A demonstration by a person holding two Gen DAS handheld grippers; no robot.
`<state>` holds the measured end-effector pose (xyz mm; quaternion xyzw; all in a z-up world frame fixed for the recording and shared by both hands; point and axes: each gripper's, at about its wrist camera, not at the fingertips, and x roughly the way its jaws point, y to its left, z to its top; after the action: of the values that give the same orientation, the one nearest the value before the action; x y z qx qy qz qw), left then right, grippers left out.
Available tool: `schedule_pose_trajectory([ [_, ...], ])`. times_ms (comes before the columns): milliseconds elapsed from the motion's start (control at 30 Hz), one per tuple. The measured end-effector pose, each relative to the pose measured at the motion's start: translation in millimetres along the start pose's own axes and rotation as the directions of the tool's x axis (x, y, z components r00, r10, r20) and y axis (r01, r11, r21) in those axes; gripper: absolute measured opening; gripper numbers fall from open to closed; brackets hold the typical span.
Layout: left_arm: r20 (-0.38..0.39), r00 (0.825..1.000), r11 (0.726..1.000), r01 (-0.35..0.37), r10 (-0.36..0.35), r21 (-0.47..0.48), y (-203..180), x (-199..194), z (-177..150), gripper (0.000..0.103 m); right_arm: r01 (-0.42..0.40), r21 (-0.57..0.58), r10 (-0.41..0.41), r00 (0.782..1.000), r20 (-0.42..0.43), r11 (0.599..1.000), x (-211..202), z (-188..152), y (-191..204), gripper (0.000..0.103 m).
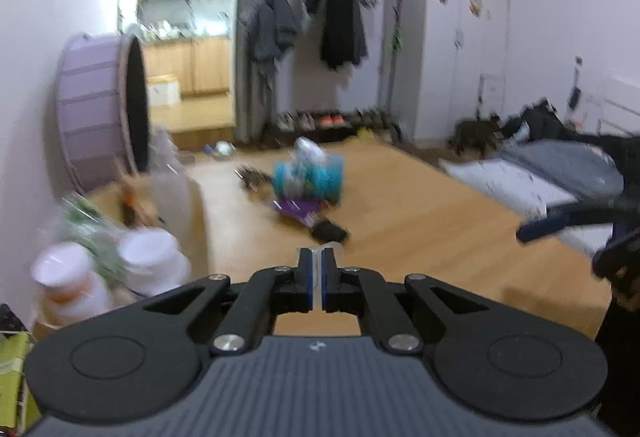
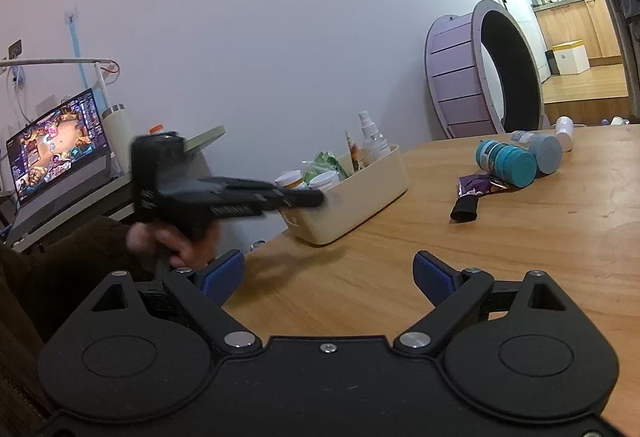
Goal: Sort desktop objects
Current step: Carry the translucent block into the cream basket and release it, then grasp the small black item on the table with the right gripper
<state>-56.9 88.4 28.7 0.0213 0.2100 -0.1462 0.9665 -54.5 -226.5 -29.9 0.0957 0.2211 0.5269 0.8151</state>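
Left gripper (image 1: 316, 277) squeezed shut, nothing clear between the jaws, up beside the cream bin (image 2: 360, 193). Right gripper (image 2: 328, 277) spread wide, empty, over the table (image 2: 440, 269). Teal jar (image 2: 506, 163) lying farther back.

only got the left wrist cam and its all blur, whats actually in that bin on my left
observer: The cream bin holds a spray bottle standing upright, some green packets and two white-lidded jars.
operator: is the right claw holding anything
observer: No. The right claw is wide open, with only bare table between its pads.
operator: anything further left i cant see
observer: Yes, a laptop with its screen on sits on a separate desk by the wall, past the table's edge.
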Motion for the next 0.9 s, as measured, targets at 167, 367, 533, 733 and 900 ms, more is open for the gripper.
schedule_pose_trajectory([
  [167, 0.035, 0.988, 0.989, -0.148, 0.149, -0.03, 29, -16, 14, 0.003, 0.011, 0.001, -0.011, 1.0, -0.001, 1.0, 1, 0, -1, 0.091],
  [367, -0.045, 0.954, 0.955, -0.297, 0.296, -0.014, 52, 4, 6, 0.005, 0.018, 0.003, -0.018, 1.0, -0.009, 1.0, 2, -1, -1, 0.091],
  [533, -0.096, 0.95, 0.951, -0.304, 0.299, -0.05, 57, 7, 0, 0.024, 0.017, 0.005, -0.017, 1.0, -0.011, 1.0, 3, -1, -2, 0.091],
  [733, -0.044, 0.962, 0.962, -0.271, 0.269, -0.031, 47, -9, 1, 0.048, 0.022, 0.013, -0.021, 1.0, -0.003, 1.0, 4, 0, -3, 0.091],
  [900, 0.013, 0.972, 0.968, -0.234, 0.236, -0.088, 38, -22, 5, 0.054, 0.045, 0.034, -0.045, 0.999, 0.015, 0.998, 3, 3, -8, 0.091],
])
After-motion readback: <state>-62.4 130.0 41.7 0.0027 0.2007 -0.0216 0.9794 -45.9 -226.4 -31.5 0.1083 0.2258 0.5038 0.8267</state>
